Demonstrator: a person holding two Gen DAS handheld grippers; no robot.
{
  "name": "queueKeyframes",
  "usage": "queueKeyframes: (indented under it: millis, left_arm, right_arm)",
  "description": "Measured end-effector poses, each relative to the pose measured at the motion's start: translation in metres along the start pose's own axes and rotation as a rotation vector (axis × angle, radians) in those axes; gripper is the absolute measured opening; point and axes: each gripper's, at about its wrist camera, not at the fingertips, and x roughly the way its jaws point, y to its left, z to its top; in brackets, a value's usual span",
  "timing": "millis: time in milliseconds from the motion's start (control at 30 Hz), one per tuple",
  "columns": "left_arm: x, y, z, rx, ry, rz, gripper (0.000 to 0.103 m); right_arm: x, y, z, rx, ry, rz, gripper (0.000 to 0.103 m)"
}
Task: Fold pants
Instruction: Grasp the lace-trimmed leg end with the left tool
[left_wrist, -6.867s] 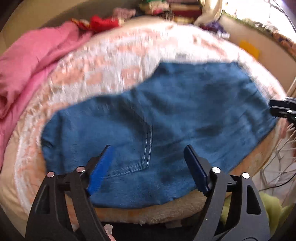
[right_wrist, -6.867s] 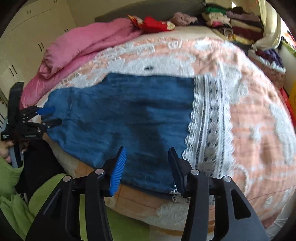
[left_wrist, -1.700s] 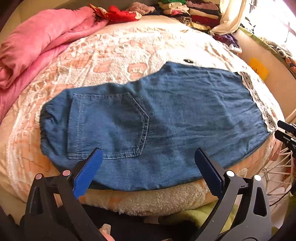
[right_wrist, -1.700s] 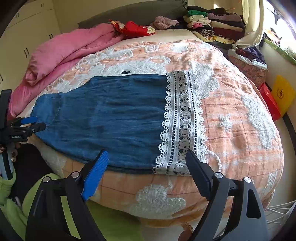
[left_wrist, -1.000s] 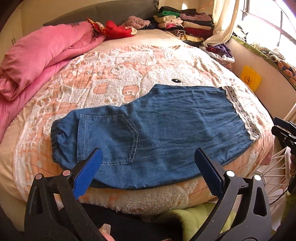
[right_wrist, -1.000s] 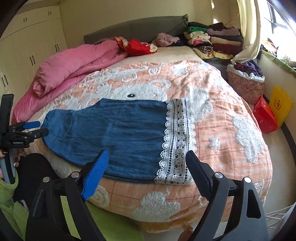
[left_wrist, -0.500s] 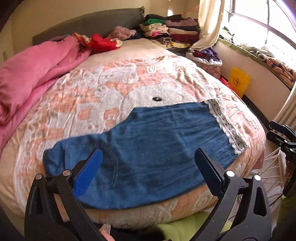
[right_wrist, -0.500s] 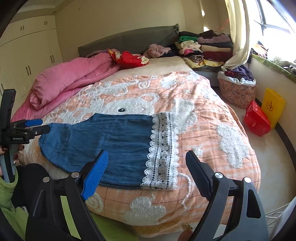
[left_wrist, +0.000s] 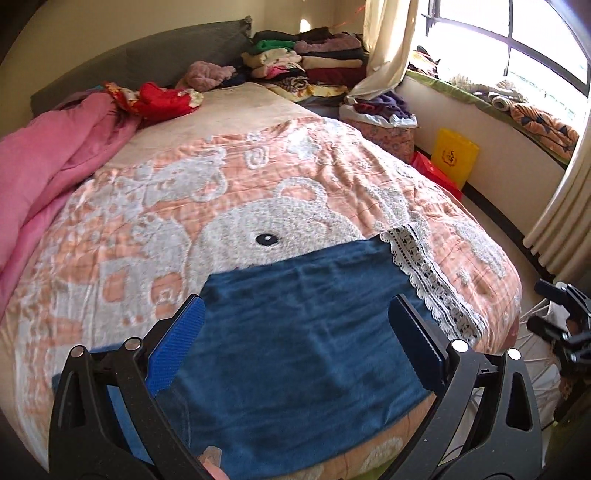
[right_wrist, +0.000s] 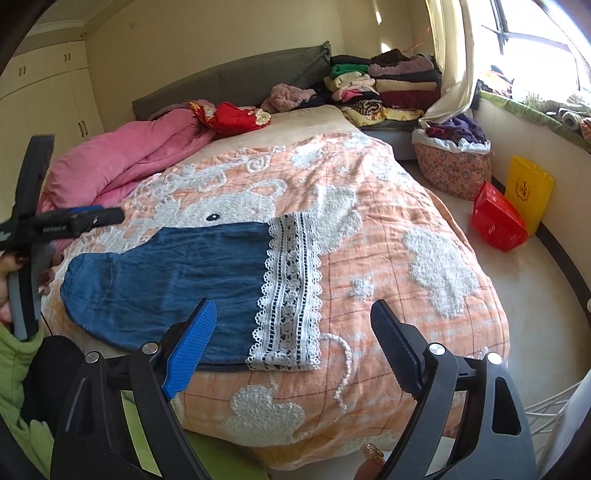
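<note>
Left gripper (left_wrist: 295, 347) and right gripper (right_wrist: 291, 347) both gape empty above the pants (right_wrist: 177, 273) (waistband hidden in left view).

Denim pants (right_wrist: 177, 280) lie flat on the bedspread (right_wrist: 388, 229), right gripper (right_wrist: 293, 343) fingers spread.

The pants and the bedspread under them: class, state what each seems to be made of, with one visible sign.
Pants: likely blue denim, matte, with a stitched pocket; the white hem band looks like openwork lace. Bedspread: probably cotton, peach check with raised, looped white figures.
</note>
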Motion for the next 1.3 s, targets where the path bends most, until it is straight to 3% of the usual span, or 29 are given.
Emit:
queueKeyframes:
  millis: [700,967,1033,1100,1300]
  left_arm:
    - [0.122,-0.057,0.035,0.216,0.093,-0.159,0.092]
    - [0.163,-0.064,0.040,0.205,0.144,-0.252,0.068]
    - [0.173,-0.067,0.039,0.201,0.165,-0.273,0.055]
    - [0.182,-0.070,0.036,0.204,0.185,-0.286,0.048]
    - [0.189,-0.073,0.031,0.207,0.193,-0.304,0.048]
  right_arm:
    - [0.070,-0.011,-0.027,0.147,0.144,0.076,0.085]
    - [0.092,-0.020,-0.033,0.220,0.179,0.110,0.085]
    - [0.094,-0.018,-0.033,0.210,0.177,0.119,0.082]
    - [0.095,-0.017,-0.032,0.209,0.167,0.145,0.071]
    - [0.104,-0.024,-0.033,0.247,0.156,0.186,0.068]
